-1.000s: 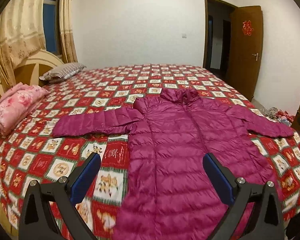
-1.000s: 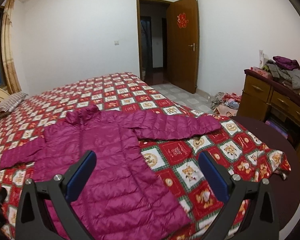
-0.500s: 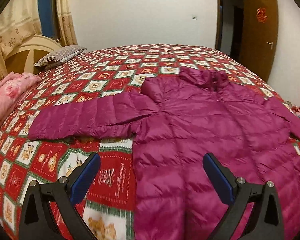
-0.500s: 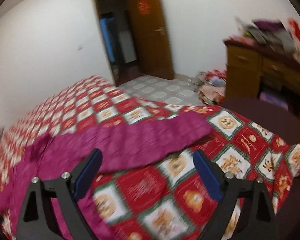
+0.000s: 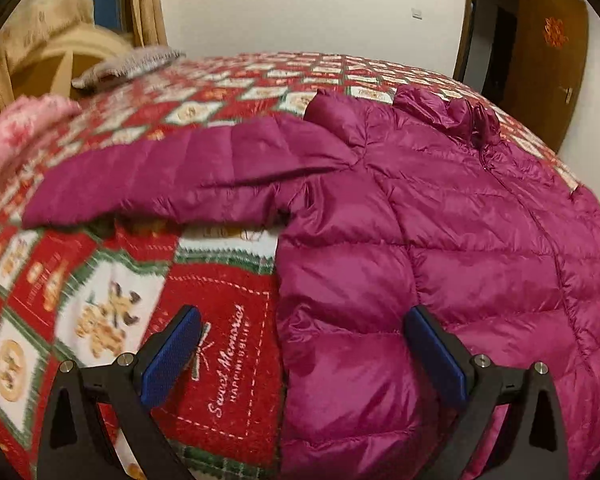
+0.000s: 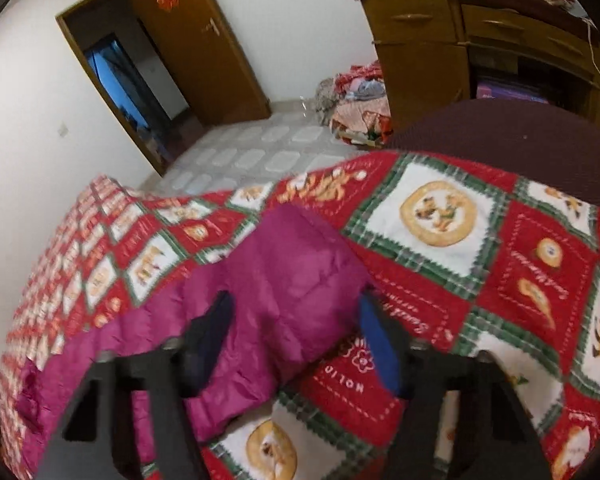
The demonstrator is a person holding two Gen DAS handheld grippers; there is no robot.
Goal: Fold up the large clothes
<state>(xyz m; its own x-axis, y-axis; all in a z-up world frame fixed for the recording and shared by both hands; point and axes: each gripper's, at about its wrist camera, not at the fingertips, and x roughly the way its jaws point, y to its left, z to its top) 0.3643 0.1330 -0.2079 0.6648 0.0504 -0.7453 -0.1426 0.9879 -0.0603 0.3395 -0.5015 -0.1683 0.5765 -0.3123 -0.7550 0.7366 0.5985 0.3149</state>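
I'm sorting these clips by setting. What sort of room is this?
Almost certainly a home bedroom. A large bed under a red patchwork quilt fills the view, with a pillow near the headboard, a wooden dresser piled with clothes by the wall, and a magenta puffer jacket spread out for folding.

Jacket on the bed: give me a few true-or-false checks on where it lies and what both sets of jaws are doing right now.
1. The magenta jacket lies spread on the patterned quilt. True.
2. The left gripper is shut on the hem. False: its jaws stand wide, straddling the jacket's side edge.
3. The right gripper has the sleeve end between its closing jaws. True.
4. The bedroom door is shut. False: it stands open.
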